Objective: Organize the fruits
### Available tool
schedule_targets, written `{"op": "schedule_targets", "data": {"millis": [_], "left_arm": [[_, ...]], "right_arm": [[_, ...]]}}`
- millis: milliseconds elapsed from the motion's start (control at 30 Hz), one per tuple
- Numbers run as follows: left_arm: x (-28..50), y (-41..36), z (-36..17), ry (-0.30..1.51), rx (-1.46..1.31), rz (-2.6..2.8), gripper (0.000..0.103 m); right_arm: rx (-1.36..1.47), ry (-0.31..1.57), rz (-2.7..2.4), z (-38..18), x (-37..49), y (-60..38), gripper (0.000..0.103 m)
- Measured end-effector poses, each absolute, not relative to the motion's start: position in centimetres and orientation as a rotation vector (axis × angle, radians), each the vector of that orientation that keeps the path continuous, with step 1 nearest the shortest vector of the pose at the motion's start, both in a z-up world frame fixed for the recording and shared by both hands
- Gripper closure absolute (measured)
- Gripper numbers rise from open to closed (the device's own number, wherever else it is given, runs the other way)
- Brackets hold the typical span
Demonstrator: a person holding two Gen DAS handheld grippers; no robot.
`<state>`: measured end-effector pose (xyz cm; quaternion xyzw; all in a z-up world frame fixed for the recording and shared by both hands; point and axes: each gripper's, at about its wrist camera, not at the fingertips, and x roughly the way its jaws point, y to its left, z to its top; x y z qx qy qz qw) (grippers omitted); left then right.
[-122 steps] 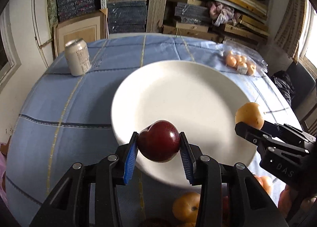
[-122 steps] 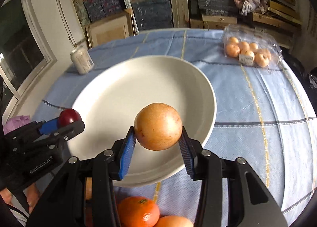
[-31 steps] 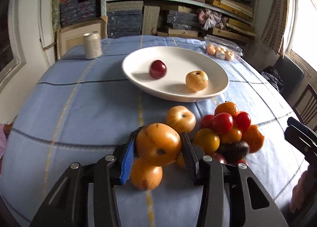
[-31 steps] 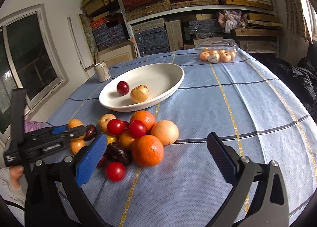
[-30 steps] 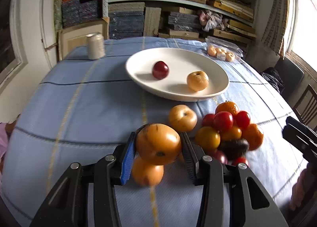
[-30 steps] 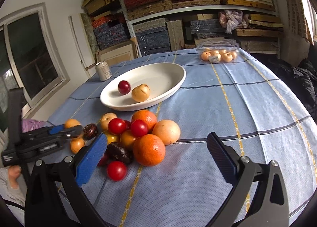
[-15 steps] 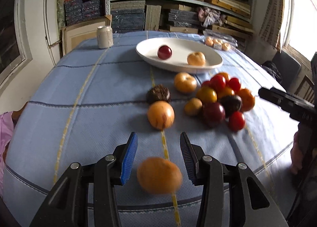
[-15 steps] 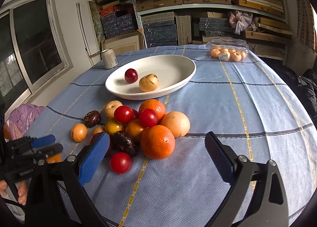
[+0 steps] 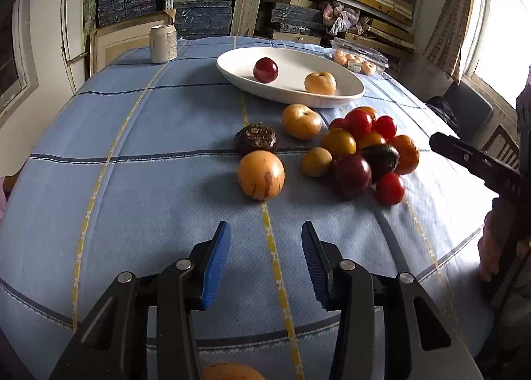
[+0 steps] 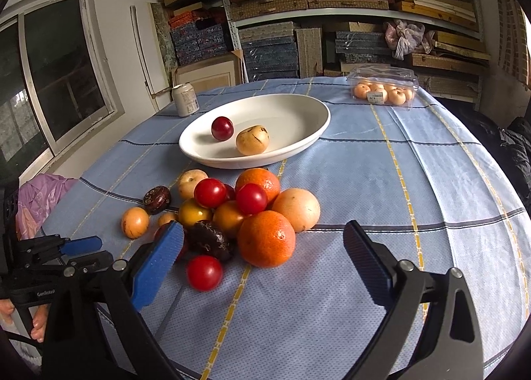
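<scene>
A white plate holds a dark red plum and a yellow fruit. A pile of fruit lies on the blue cloth in front of it. An orange-yellow fruit lies apart on the left. My left gripper is open and empty over the near table edge; an orange fruit shows below it at the frame's bottom. My right gripper is wide open and empty, just short of a large orange.
A drink can stands at the back left. A clear box of small fruit sits at the back right. Shelves of boxes stand behind the table. A window is on the left in the right wrist view.
My left gripper let go of the orange fruit, which dropped below it toward the table edge, and pulled back from the pile. My right gripper stayed open and moved little.
</scene>
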<state>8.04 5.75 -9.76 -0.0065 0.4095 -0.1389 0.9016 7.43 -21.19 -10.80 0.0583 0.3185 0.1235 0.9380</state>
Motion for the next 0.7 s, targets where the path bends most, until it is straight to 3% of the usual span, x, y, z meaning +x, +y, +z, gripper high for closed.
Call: {"op": "schedule_targets", "data": {"millis": [233,300,367,700], "left_arm": [[5.6,7.9,-6.9,0.809,-0.003,-0.272,0.058],[3.8,8.6,-6.5,0.821,0.040,-0.278,0.052],[1.9,8.9,-6.9,0.840,0.071,-0.269,0.045],[3.2,9.3,-9.7,0.883,0.007,-0.179,0.045]], "right_arm": [[0.121,0.637,0.263,-10.5,7.2,-21.3,0.008],[0.118,0.634,0.267,-10.5,7.1,-21.2,0.008],[0.117,0.630,0.271,-10.4,7.1,-21.2,0.008],[0.124,0.622,0.264,-10.2,6.9,-21.2,0.008]]}}
